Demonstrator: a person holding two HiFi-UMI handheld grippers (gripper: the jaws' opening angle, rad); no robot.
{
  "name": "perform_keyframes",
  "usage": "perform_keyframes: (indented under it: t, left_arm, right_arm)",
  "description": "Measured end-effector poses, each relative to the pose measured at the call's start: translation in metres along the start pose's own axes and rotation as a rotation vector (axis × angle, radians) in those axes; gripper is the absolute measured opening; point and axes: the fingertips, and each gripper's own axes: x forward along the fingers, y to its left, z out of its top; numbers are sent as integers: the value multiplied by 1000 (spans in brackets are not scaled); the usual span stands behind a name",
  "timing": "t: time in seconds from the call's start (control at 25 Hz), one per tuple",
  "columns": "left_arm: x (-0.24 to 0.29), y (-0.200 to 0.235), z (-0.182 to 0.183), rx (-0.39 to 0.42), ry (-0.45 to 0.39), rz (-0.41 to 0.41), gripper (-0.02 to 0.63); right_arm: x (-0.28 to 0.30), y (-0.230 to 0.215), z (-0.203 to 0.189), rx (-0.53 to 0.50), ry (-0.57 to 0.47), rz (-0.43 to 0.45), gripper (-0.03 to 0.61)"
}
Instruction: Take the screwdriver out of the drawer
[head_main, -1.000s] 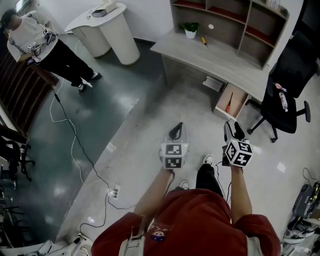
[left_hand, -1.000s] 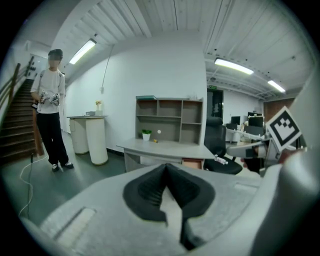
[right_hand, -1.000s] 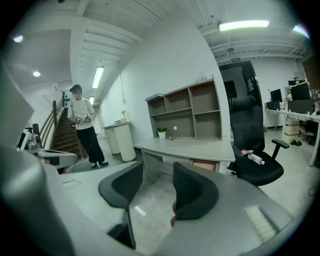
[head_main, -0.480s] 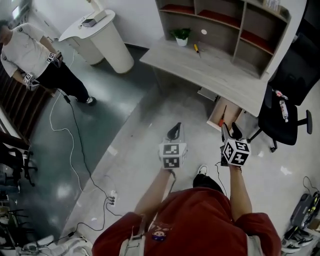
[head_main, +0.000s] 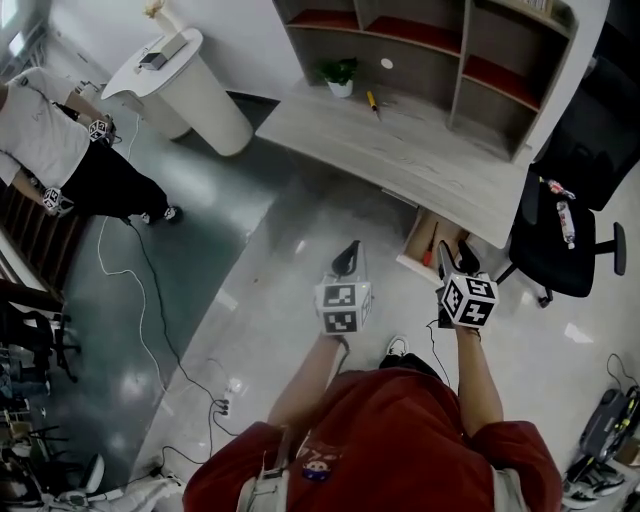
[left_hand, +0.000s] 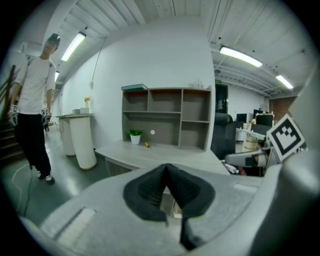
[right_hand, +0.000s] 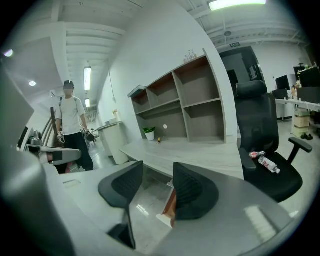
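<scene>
An open drawer (head_main: 418, 248) juts out below the grey desk (head_main: 400, 150). Inside it lies a thin tool with a red handle, the screwdriver (head_main: 428, 246). My right gripper (head_main: 450, 256) hangs open just at the drawer's right front, with nothing between its jaws; in the right gripper view (right_hand: 157, 170) the drawer's brownish side (right_hand: 170, 207) shows through the gap. Left of the drawer, my left gripper (head_main: 350, 252) is held over the floor, shut and empty (left_hand: 167, 167).
A yellow-handled tool (head_main: 372, 101) and a small potted plant (head_main: 340, 74) sit on the desk under the shelf unit (head_main: 460, 45). A black office chair (head_main: 560, 225) stands right of the drawer. A person (head_main: 60, 150) stands far left beside a white counter (head_main: 185, 85); cables trail across the floor.
The desk and drawer have come nearer as I walk forward. Both grippers kept their pose; the right one now overlaps the drawer's edge.
</scene>
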Motion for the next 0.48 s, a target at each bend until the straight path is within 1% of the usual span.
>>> perform_keyframes:
  t: [0.2, 0.48]
  left_arm:
    - [28, -13, 8, 10, 11, 4, 1]
    - [45, -25, 12, 22, 13, 21, 2]
  right_arm:
    - [15, -25, 11, 10, -3, 13, 187]
    - [22, -49, 13, 31, -14, 20, 187]
